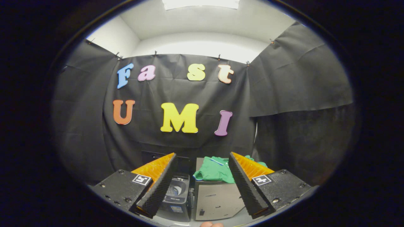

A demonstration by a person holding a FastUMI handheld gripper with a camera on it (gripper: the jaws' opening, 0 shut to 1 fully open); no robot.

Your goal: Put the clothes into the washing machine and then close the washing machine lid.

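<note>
My gripper (202,159) stands open, with its two orange-backed black fingers (161,181) spread wide and nothing between them. Beyond the fingers a green garment (214,170) lies crumpled on top of a grey box-shaped cabinet (216,200), partly hidden behind the right finger. To the left of the cabinet stands a small dark washing machine (176,192), seen from above, with its round drum opening showing; its lid appears raised at the back. The left finger covers part of the machine.
Black cloth walls close in the booth at the back and on both sides. A fingertip of the person's hand (211,224) shows just below the cabinet, between the gripper's bodies.
</note>
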